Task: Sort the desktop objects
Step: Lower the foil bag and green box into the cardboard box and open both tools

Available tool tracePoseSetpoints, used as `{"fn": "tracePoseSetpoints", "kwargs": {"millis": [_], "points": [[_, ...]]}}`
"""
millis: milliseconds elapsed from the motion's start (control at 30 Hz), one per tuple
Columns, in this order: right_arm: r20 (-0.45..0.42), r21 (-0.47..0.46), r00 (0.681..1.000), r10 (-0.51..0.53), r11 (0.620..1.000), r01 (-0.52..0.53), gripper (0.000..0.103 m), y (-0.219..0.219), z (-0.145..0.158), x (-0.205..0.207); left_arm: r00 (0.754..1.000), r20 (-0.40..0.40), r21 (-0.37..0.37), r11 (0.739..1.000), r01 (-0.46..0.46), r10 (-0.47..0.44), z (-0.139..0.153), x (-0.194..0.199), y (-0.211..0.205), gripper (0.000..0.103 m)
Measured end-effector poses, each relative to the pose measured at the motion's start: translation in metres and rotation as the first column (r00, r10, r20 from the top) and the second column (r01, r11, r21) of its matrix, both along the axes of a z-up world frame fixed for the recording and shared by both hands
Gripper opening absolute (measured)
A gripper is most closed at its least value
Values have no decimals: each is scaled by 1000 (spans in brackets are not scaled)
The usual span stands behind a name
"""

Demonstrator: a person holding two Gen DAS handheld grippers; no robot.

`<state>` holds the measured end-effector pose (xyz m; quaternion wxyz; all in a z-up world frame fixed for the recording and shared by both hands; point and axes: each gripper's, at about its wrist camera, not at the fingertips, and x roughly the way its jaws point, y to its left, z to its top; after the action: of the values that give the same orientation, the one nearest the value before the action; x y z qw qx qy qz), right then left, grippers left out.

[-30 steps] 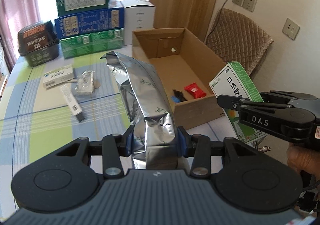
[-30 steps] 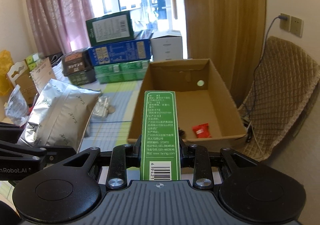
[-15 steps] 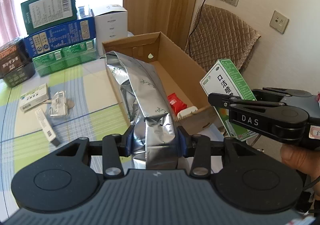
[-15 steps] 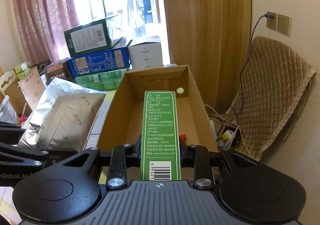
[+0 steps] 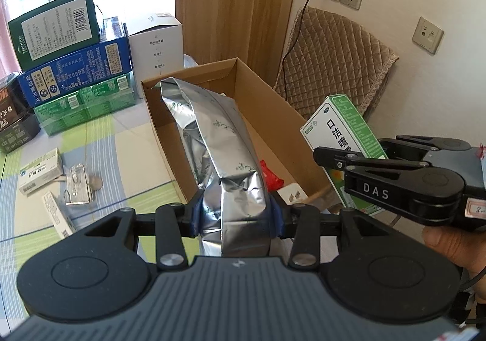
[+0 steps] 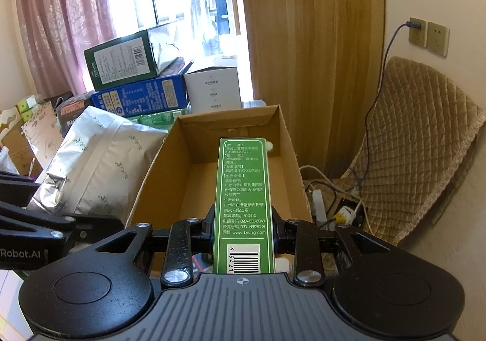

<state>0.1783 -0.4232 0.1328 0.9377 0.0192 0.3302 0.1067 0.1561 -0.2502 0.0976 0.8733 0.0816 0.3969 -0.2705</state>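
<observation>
Left gripper [image 5: 235,213] clamps a crinkled silver foil pouch [image 5: 218,143] over the open corrugated cardboard box [image 5: 267,104]. Right gripper [image 6: 243,228] clamps a slim rectangular green carton [image 6: 243,189] above that box.

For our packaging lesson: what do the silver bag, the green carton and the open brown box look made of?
Silver bag: metallised foil or foil laminate, shiny, holding sharp creases.
Green carton: thin printed paperboard, smooth, slightly glossy, with crisp folded edges.
Brown box: probably corrugated cardboard, matt, unprinted, with thick raw-cut walls.
</observation>
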Motion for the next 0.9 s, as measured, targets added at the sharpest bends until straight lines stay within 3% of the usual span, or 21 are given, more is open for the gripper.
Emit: {"fn": "tracePoseSetpoints", "kwargs": {"millis": [500, 900], "points": [[-3, -17, 1000, 11, 1000, -11, 28, 2, -2, 50, 1000, 10, 2, 1000, 3, -3, 9, 53, -19, 38], [-19, -15, 1000, 16, 1000, -16, 28, 3, -11, 70, 1000, -12, -5, 1000, -3, 3, -5, 73, -24, 38]]}}
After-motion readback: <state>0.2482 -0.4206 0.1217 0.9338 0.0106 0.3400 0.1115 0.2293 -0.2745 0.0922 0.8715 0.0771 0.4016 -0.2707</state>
